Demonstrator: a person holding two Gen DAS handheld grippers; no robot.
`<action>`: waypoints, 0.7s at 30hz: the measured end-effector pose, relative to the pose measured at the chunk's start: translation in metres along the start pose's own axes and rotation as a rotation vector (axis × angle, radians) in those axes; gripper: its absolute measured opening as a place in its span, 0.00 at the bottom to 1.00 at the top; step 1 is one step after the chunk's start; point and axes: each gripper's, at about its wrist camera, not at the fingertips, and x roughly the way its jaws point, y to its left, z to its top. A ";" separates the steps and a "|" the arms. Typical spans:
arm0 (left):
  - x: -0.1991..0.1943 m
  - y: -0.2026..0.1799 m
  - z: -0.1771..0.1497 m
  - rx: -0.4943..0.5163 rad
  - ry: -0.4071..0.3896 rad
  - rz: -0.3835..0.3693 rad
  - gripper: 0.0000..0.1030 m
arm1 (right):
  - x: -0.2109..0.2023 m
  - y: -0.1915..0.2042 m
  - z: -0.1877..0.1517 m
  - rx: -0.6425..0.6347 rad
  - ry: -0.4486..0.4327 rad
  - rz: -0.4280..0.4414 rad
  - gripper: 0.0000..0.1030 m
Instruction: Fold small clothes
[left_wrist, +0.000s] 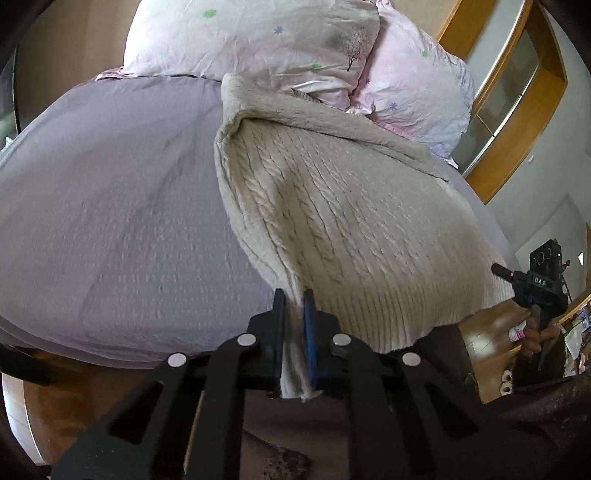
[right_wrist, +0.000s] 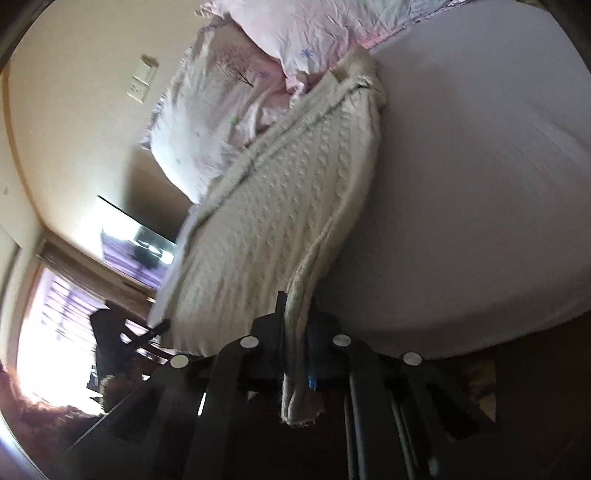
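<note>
A cream cable-knit sweater (left_wrist: 332, 206) lies stretched over the lavender bed (left_wrist: 110, 206), its far end by the pillows. My left gripper (left_wrist: 294, 299) is shut on the sweater's ribbed hem at its near left corner, lifted off the bed. My right gripper (right_wrist: 295, 306) is shut on the other hem corner of the sweater (right_wrist: 280, 206). The right gripper also shows in the left wrist view (left_wrist: 496, 268) at the sweater's right edge, and the left gripper shows dimly in the right wrist view (right_wrist: 162, 325).
Two pink floral pillows (left_wrist: 258, 37) lie at the head of the bed. A wooden-framed cabinet (left_wrist: 517, 110) stands at the right. The bed sheet (right_wrist: 480, 184) spreads beside the sweater. A bright window (right_wrist: 55, 332) is at the left of the right wrist view.
</note>
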 end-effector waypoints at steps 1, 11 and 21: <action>0.001 0.000 0.001 -0.004 0.000 -0.013 0.08 | -0.003 0.002 0.003 -0.004 -0.019 0.027 0.08; -0.006 0.029 0.099 -0.067 -0.180 -0.258 0.08 | -0.003 0.045 0.119 -0.044 -0.263 0.198 0.08; 0.124 0.087 0.265 -0.327 -0.195 -0.118 0.09 | 0.137 -0.014 0.270 0.236 -0.292 -0.247 0.22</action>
